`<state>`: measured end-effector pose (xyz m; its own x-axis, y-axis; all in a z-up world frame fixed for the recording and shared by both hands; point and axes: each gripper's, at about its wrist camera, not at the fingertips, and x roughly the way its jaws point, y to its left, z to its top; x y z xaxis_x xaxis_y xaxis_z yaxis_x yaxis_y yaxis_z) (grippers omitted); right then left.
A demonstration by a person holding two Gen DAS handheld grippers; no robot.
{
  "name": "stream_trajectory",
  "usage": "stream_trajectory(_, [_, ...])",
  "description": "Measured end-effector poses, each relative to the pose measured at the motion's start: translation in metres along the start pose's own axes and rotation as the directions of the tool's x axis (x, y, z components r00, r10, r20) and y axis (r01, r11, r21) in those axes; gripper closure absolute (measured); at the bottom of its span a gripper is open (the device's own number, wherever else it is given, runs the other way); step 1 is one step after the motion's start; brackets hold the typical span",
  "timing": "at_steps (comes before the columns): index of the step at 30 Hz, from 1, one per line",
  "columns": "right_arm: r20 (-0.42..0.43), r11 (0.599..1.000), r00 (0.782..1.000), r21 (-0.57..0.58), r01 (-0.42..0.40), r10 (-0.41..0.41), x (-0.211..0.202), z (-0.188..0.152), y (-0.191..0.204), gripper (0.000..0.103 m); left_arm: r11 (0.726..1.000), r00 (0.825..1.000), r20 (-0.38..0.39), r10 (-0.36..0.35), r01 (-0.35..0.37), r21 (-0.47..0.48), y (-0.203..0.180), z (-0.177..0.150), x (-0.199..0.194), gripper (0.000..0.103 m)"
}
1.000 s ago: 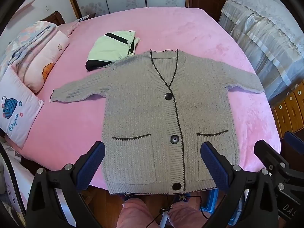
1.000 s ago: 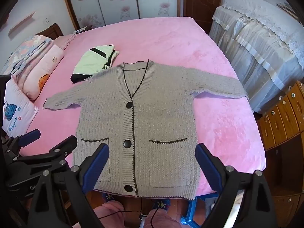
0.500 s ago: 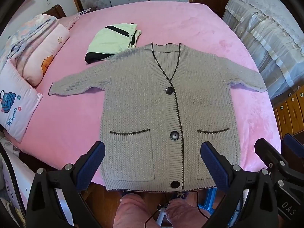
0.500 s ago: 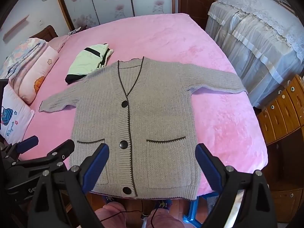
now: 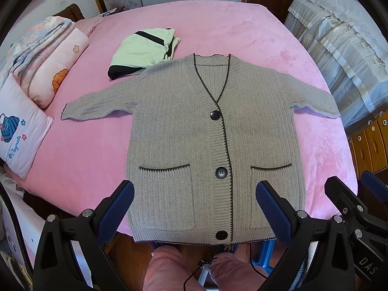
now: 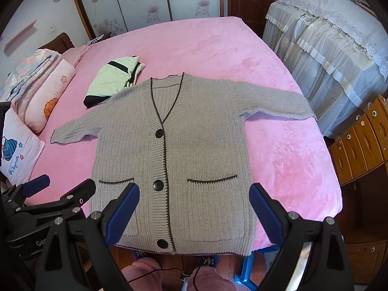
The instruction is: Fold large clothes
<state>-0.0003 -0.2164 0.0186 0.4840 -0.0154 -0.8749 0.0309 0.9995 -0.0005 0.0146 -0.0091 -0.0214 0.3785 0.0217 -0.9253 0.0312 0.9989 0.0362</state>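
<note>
grey cardigan (image 5: pixel 194 131) is spread flat, buttoned, hem at the near edge of the pink bed (image 5: pixel 242 29), both grippers, left (image 5: pixel 195 208) and right (image 6: pixel 194 208), hover wide open above the hem, gripping nothing

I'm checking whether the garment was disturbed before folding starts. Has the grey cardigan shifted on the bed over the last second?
No. The grey cardigan keeps its spot beside the green garment on the pink bed; only the cameras shifted.
</note>
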Motion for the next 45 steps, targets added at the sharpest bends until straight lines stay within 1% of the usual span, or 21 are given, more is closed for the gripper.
stream_trajectory(6, [0.009,1.000,1.000,-0.004,-0.003,0.003,-0.001,0.003,0.001,0.011,1.000,1.000,0.012,0.008,-0.008,-0.004,-0.002,0.000,-0.001,0.003])
stream_trajectory(22, [0.010,0.999,0.999,-0.040,-0.036,0.036,0.000,0.015,0.000,0.011,0.999,1.000,0.010,0.016,-0.016,-0.049,0.001,0.005,-0.007,0.003])
stream_trajectory(45, [0.019,0.997,0.999,-0.062,-0.046,0.047,-0.007,0.012,-0.002,0.011,0.998,1.000,0.014,0.028,-0.027,-0.055,0.001,-0.003,-0.014,0.003])
